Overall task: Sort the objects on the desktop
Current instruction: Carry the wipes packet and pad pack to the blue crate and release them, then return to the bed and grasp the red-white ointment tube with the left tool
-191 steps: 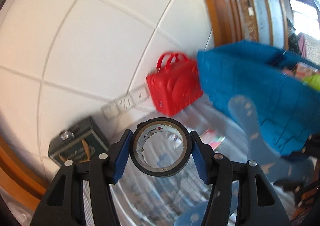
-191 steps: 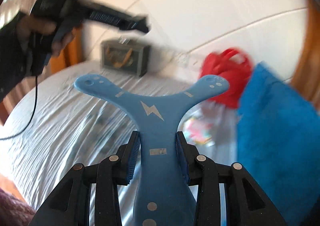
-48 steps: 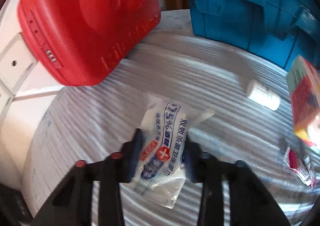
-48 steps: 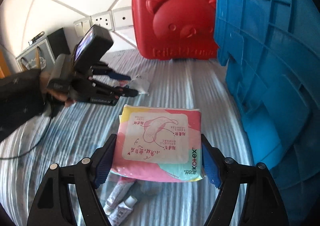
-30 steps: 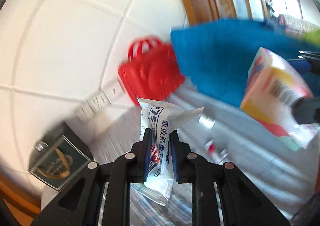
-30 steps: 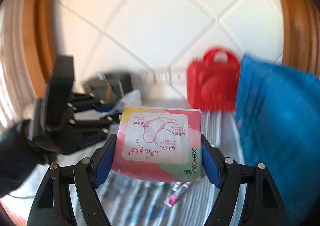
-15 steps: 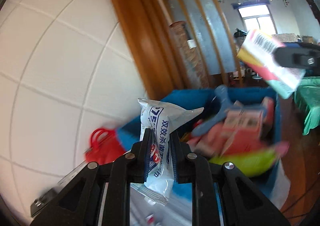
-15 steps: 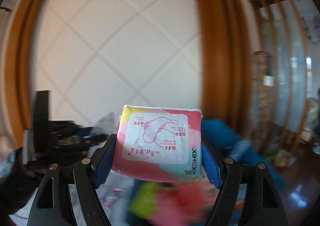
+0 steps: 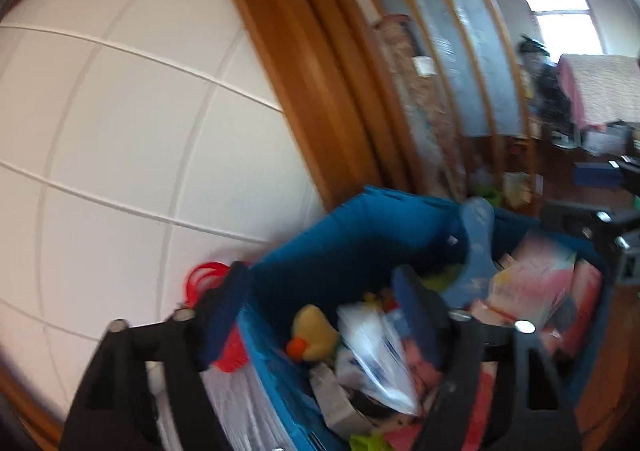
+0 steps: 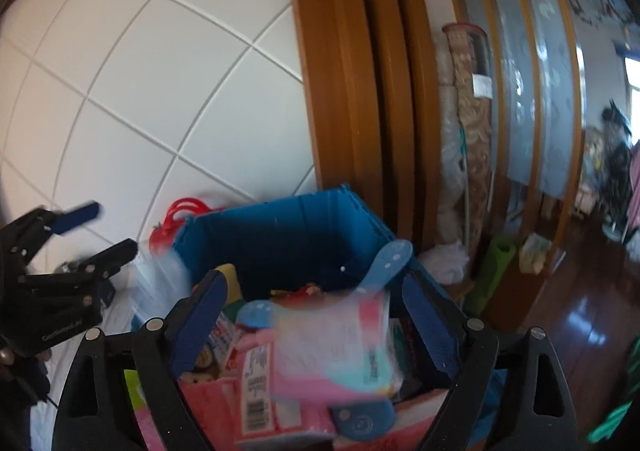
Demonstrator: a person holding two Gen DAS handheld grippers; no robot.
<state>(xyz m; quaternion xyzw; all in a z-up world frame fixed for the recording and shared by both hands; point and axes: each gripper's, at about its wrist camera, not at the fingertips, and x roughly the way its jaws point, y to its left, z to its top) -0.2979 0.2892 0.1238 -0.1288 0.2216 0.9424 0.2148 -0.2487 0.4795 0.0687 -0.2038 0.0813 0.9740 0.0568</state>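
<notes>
Hovering over the blue bin (image 10: 280, 227), both tongs (left (image 9: 320, 315), right (image 10: 312, 315)) are gaping apart, dropping packets (image 10: 336, 335) inside for sorting.

The left gripper (image 9: 322, 315) is a black plastic frame with triangular cut-outs, silver screws at its joints and dark blue pads on its fingers (image 9: 416, 315). The right gripper (image 10: 316, 315) is built alike: black angular arms, round silver screw heads, blue padded fingers (image 10: 426, 321). In the right wrist view, the left gripper's body carries small pale lettering, too blurred to read.
</notes>
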